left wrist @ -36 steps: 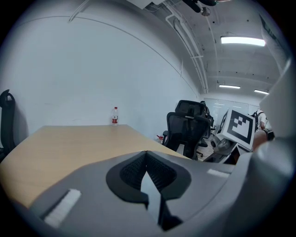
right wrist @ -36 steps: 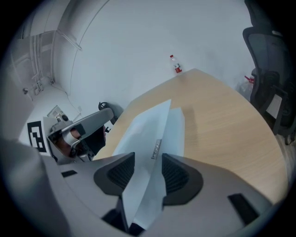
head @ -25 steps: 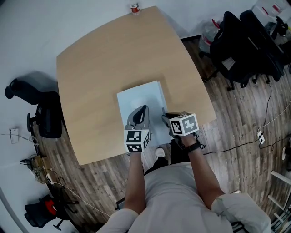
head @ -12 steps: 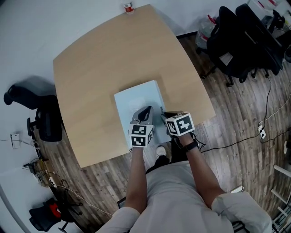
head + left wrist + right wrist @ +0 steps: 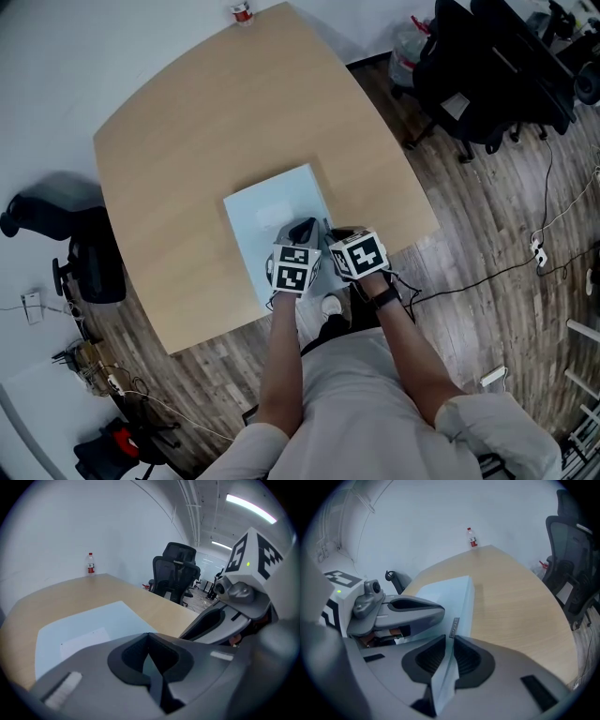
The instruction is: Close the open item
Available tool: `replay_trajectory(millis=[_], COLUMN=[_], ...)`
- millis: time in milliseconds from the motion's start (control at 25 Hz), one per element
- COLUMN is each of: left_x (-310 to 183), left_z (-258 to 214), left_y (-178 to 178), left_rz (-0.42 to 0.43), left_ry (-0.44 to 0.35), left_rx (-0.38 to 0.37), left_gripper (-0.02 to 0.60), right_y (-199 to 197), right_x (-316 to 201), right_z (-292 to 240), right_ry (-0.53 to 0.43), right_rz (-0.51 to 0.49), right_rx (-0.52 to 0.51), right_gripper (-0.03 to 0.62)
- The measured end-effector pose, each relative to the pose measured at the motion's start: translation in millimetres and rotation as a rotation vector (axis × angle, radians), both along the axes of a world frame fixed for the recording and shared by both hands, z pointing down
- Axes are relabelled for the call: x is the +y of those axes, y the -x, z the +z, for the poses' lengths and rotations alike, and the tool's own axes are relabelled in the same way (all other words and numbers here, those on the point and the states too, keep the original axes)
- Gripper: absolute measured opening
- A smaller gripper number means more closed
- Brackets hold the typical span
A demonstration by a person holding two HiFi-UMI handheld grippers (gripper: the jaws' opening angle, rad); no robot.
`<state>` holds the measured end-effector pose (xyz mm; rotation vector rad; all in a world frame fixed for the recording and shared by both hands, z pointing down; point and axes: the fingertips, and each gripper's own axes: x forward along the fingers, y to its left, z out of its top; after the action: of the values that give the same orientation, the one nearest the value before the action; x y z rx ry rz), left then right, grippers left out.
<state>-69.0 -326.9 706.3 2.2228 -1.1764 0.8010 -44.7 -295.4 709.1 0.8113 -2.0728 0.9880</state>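
On table (image 5: 206, 122), folder (image 5: 272, 211) lengthwise away

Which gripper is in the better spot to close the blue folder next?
Probably the right gripper: its jaws pinch the edge of the blue folder, beside a small metal tab. The left gripper is shut over the flat top.

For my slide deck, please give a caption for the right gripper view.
Right gripper jaws pinch the edge of a light-blue case on a wooden table.
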Motion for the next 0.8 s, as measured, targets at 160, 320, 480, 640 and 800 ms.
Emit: replay_trajectory(millis=[160, 320, 480, 640, 800], left_x=[-1.3, 2.5, 1.7, 0.5, 0.0], left_z=[10.9, 18.9, 21.9, 25.1, 20.4], left_y=[-3.4, -4.8, -6.1, -6.7, -8.1], left_rz=[0.029, 0.027, 0.024, 0.026, 0.040], left_ry=[0.024, 0.074, 0.088, 0.120, 0.114], left_rx=[-0.050, -0.080, -0.073, -0.065, -0.071], left_gripper=[0.009, 0.009, 0.009, 0.009, 0.009], right_y=[0.2, 0.4, -4.0, -16.6, -23.3], right_x=[-0.4, 1.7, 0.5, -7.4, -15.2], right_z=[1.2, -0.2, -5.3, -9.7, -22.1], right_ry=[-0.010, -0.014, -0.033, -0.058, -0.101], right_rz=[-0.008, -0.027, -0.039, -0.003, 0.067], right_rx=[0.000, 0.001, 0.021, 0.025, -0.047], right_gripper=[0.061, 0.061, 0.153, 0.153, 0.152])
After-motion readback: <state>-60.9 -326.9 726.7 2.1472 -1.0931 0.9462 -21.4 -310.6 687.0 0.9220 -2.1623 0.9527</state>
